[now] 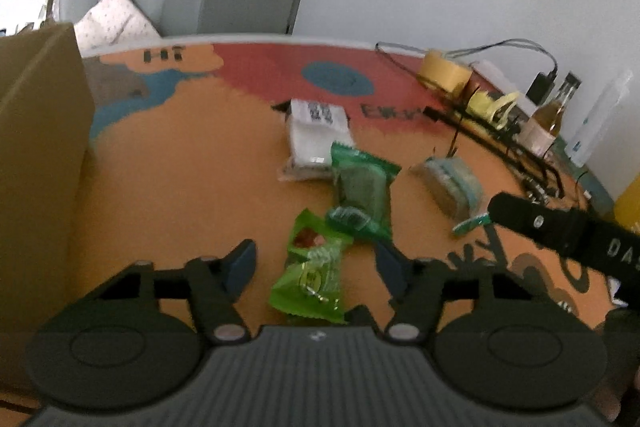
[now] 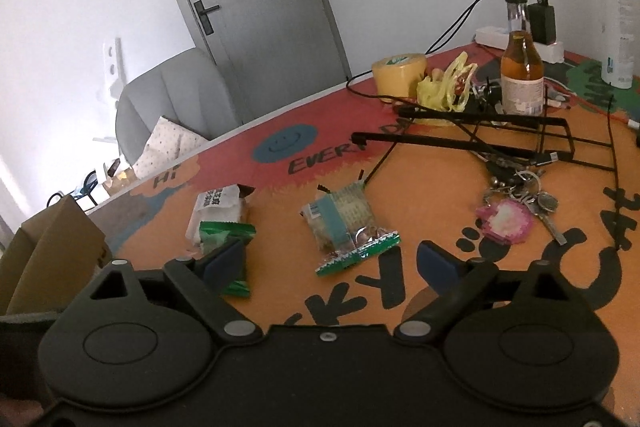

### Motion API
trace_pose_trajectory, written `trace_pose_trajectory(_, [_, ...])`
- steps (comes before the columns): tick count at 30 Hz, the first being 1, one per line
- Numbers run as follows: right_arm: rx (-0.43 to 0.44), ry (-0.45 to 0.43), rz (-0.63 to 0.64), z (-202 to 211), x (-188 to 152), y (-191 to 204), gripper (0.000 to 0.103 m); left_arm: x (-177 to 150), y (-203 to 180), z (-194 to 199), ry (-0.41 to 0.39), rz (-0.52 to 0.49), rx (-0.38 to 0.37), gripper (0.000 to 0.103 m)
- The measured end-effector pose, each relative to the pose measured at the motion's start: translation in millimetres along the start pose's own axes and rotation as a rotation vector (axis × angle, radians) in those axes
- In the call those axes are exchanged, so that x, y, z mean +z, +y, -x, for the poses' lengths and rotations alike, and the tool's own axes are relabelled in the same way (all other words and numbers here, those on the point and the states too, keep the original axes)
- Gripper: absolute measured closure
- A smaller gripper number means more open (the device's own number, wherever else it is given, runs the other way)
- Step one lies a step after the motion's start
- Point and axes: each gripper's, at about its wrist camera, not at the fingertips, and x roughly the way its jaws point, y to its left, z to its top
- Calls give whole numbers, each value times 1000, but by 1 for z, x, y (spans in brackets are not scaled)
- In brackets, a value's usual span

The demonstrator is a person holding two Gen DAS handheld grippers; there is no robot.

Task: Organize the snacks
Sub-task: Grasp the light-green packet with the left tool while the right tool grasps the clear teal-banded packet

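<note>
On the orange printed table, a bright green snack packet [image 1: 308, 283] lies between the fingers of my left gripper [image 1: 315, 264]; the pads stand clear of it on both sides, so the gripper is open. Just beyond lie a dark green packet [image 1: 362, 187], a white packet [image 1: 316, 135] and a clear biscuit packet with a blue band [image 1: 450, 183]. My right gripper [image 2: 330, 263] is open, and the green end of the biscuit packet [image 2: 346, 223] lies between its fingertips. The dark green packet [image 2: 224, 233] sits partly behind its left finger.
An open cardboard box [image 1: 40, 147] stands at the left edge. At the back right are a roll of tape [image 2: 398, 71], a yellow bag [image 2: 444, 87], an amber bottle [image 2: 522, 75], a black wire rack [image 2: 480, 135], keys [image 2: 516, 211] and cables. A grey chair [image 2: 168, 99] stands behind the table.
</note>
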Motion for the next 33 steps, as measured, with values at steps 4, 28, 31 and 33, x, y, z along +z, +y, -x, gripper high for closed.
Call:
trace_pose_trajectory(4, [11, 7, -9, -9, 2, -3, 9, 3, 5, -1, -3, 7, 20, 76])
trace_pose_trajectory(28, [-7, 15, 35, -59, 20, -2, 9, 29, 30, -8, -57, 44, 85, 76])
trace_pose_trajectory(31, [-25, 18, 49, -66, 22, -1, 13, 29, 31, -10, -52, 51, 80, 76])
trace_pose_trajectory(33, [-19, 47, 52, -72, 21, -1, 23, 29, 32, -10, -48, 53, 76, 76])
